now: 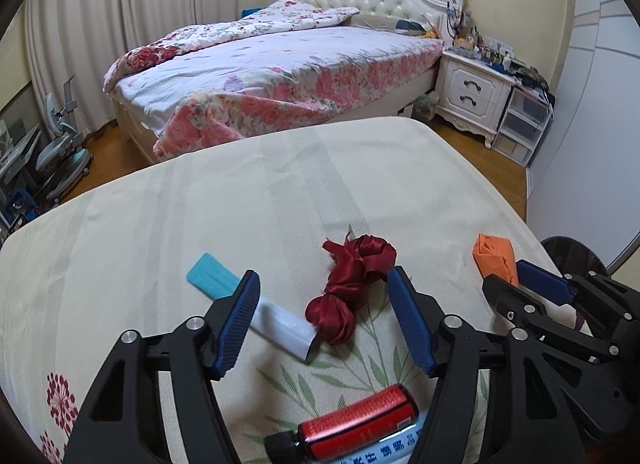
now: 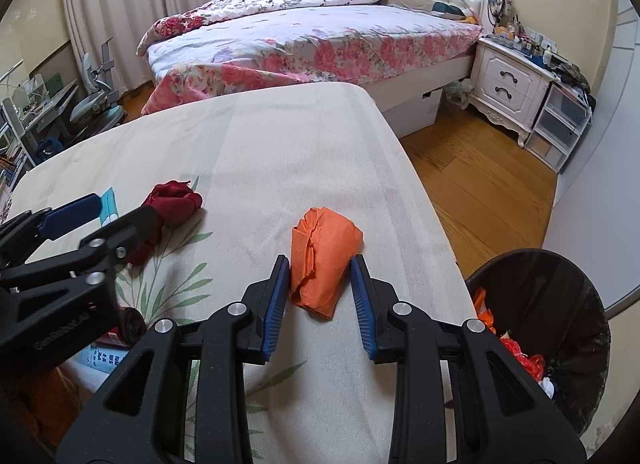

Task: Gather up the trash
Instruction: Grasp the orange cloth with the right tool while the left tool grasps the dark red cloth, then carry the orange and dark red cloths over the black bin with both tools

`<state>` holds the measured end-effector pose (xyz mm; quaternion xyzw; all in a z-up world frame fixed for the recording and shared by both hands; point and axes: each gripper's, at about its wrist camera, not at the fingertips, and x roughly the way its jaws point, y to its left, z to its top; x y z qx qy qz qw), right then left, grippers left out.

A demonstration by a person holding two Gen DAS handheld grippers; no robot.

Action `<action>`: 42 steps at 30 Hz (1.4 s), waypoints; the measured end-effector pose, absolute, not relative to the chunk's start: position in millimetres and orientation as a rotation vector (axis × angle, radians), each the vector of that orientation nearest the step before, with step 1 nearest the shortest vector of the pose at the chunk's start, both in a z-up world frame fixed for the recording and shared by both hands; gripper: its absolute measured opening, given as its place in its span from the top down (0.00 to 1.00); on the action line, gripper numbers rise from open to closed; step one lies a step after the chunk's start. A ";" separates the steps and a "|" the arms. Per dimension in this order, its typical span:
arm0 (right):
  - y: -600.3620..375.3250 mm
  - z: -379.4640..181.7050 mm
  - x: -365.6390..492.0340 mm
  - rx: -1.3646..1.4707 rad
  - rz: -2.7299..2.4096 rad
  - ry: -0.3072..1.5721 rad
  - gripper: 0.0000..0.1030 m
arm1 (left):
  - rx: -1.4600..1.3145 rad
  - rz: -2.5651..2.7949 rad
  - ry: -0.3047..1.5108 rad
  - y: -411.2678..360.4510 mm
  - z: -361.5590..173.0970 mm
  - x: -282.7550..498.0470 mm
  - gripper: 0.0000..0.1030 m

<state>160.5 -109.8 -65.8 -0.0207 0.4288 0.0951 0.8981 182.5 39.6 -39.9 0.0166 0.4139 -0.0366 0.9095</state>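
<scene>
One crumpled orange paper wad (image 2: 322, 264) near the desk's (image 2: 260, 151) right edge, between the spread right tongs (image 2: 320, 288). One knotted red satin ribbon (image 1: 352, 288) mid-desk, between the spread left tongs (image 1: 320, 304). One black round bin (image 2: 560, 324) beside the desk.

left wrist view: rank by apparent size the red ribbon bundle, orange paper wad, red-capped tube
1. Red-capped tube and red ribbon bundle look about equal. The tube lies nearest the camera and is partly cut off, so no ranking between them.
2. Orange paper wad, smallest, partly hidden behind the right tool.
</scene>
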 end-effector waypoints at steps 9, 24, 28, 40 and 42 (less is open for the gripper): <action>-110.6 -65.6 161.3 -0.040 0.204 0.888 0.70 | 0.078 -0.113 0.908 27.8 -51.8 186.8 0.74; -113.2 -59.7 149.5 -0.022 0.201 0.855 0.71 | 0.007 -0.122 0.825 39.9 -23.3 165.6 0.77; -116.3 -57.4 138.4 -0.019 0.195 0.848 0.71 | -0.021 -0.123 0.803 42.0 -16.6 152.8 0.77; -137.5 -47.6 100.1 -0.011 0.154 0.823 0.71 | -0.055 -0.157 0.758 35.1 -4.5 114.5 0.77; -142.1 -46.9 94.4 -0.010 0.143 0.821 0.71 | -0.058 -0.167 0.753 30.9 -3.4 108.4 0.77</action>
